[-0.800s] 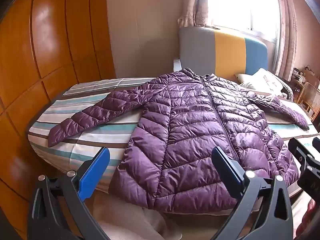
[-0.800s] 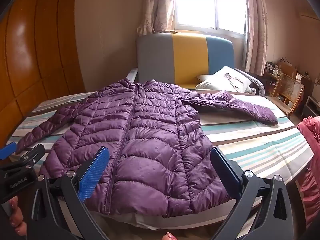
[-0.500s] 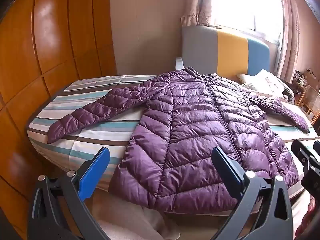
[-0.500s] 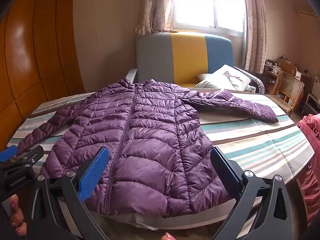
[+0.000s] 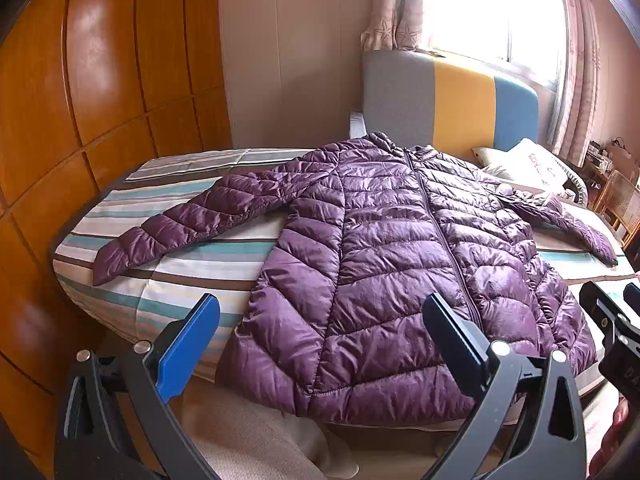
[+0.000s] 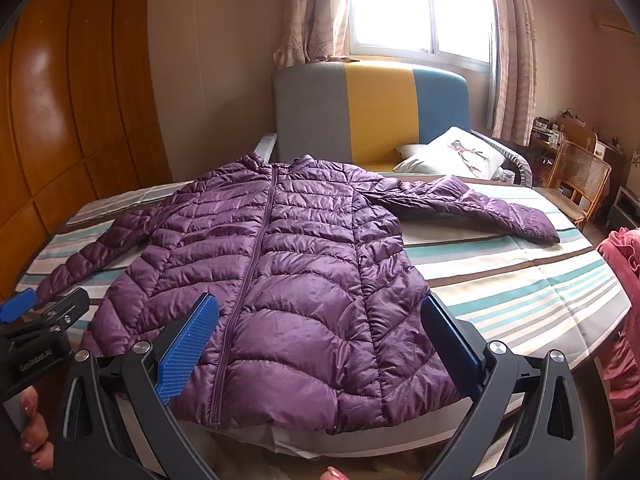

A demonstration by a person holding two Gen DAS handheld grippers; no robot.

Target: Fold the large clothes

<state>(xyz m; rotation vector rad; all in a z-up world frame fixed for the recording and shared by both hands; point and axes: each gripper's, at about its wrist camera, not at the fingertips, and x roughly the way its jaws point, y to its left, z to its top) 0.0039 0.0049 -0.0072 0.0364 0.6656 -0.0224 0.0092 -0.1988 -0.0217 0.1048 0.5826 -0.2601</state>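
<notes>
A purple quilted puffer jacket (image 5: 392, 264) lies flat, front up and zipped, on a striped bed (image 5: 192, 272), sleeves spread to both sides. It also shows in the right wrist view (image 6: 288, 264). My left gripper (image 5: 320, 344) is open and empty, held off the bed's near edge over the jacket's lower left hem. My right gripper (image 6: 320, 340) is open and empty, held over the jacket's lower hem near the zip. The left sleeve cuff (image 5: 116, 256) reaches the bed's left edge. The right sleeve cuff (image 6: 536, 228) lies out to the right.
A wooden wardrobe (image 5: 80, 120) stands close on the left. A grey, yellow and blue headboard (image 6: 372, 112) and a white pillow (image 6: 452, 156) are at the far end. A wicker chair (image 6: 580, 176) and pink cloth (image 6: 624, 280) are on the right. A beige blanket (image 5: 248, 440) hangs below.
Both views have shifted slightly, the left gripper a little rightward and up. The jacket has not moved and both grippers stay open.
</notes>
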